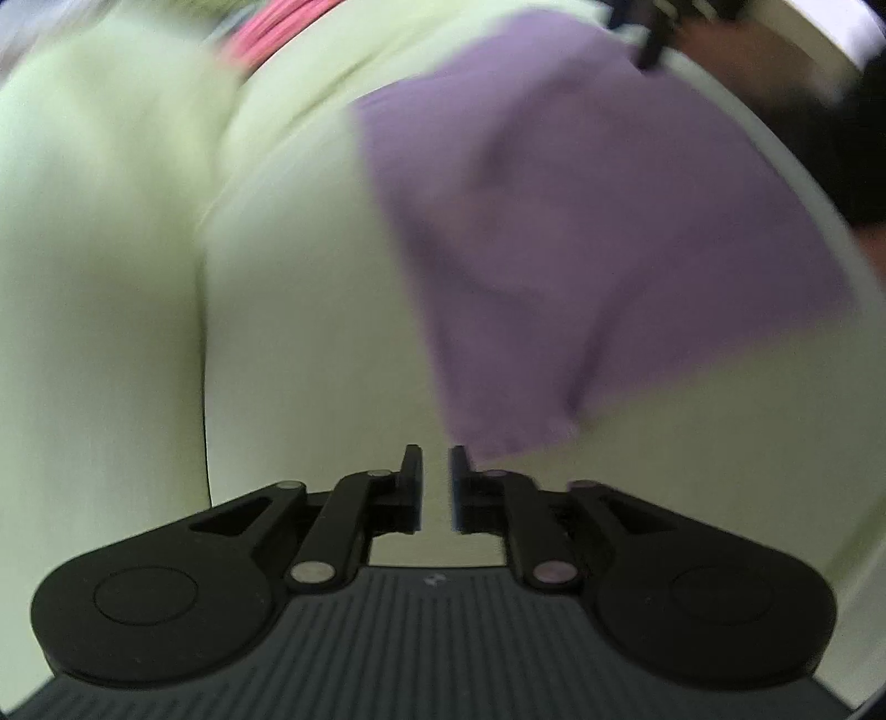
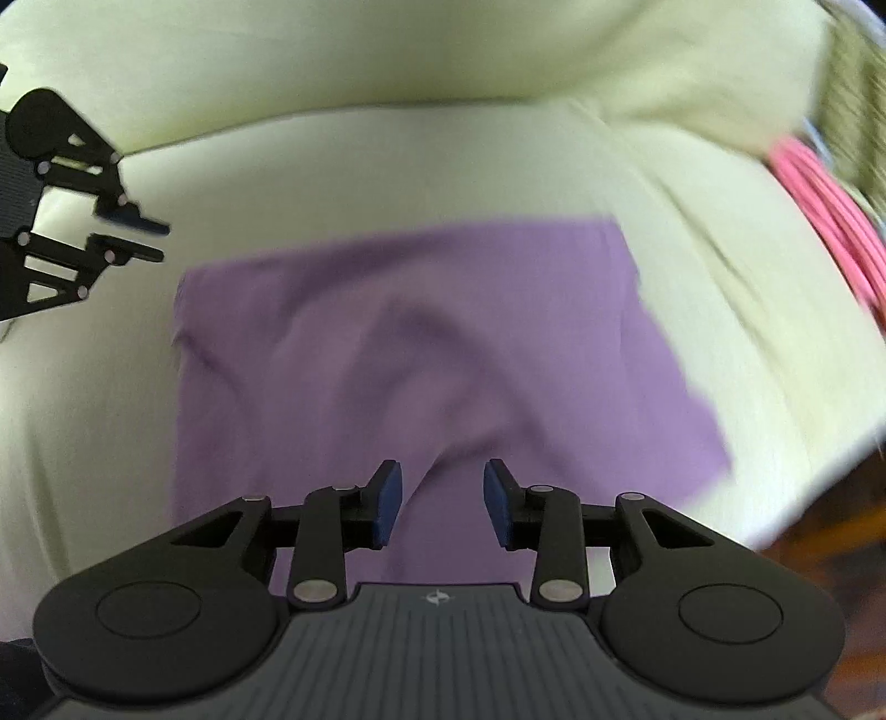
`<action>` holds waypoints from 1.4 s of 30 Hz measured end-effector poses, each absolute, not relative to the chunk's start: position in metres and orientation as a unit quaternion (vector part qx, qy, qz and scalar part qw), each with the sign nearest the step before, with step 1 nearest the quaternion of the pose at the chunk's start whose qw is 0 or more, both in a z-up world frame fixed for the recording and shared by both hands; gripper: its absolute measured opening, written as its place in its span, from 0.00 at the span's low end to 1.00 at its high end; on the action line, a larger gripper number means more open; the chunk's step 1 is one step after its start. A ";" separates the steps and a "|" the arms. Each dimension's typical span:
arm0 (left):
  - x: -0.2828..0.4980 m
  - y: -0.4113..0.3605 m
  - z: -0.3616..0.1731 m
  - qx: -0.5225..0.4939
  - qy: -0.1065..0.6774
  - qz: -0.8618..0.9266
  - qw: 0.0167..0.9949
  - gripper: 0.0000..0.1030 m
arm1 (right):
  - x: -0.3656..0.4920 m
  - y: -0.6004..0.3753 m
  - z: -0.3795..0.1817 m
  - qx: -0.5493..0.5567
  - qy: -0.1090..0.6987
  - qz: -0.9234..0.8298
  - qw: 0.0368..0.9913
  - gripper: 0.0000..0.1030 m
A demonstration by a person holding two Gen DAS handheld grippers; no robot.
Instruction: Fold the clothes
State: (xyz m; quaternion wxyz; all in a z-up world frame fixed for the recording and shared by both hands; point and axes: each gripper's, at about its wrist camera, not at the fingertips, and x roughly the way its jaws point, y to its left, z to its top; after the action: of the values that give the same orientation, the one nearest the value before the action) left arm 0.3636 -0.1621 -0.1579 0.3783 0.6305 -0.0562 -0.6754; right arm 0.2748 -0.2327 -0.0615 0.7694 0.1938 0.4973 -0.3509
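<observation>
A purple garment point(image 2: 421, 354) lies folded into a rough rectangle on a pale yellow-green sheet point(image 2: 387, 160), with a raised crease in its middle. It also shows in the left wrist view point(image 1: 581, 249), to the right and ahead. My left gripper point(image 1: 436, 476) hovers over the sheet beside the garment's near corner, jaws a narrow gap apart, holding nothing. It also shows in the right wrist view point(image 2: 147, 238), at the left. My right gripper point(image 2: 441, 498) is open above the garment's near edge, empty. Both views are motion-blurred.
The sheet point(image 1: 138, 277) covers a soft surface with a long fold line. A pink ribbed item point(image 2: 830, 216) lies at the sheet's far right edge, also in the left wrist view point(image 1: 271, 33). Dark floor point(image 2: 830, 531) shows at the lower right.
</observation>
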 end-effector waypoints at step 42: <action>0.392 -0.148 -0.242 0.571 -0.364 -0.705 0.211 0.07 | 0.337 -0.056 -0.168 -0.109 0.547 -0.483 0.675 0.81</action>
State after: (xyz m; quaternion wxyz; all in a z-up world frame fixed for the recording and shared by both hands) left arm 0.3917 -0.1481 -0.2424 0.2107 0.5711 -0.3636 -0.7051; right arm 0.3370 -0.0565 -0.1676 0.6751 -0.1088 0.5473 -0.4825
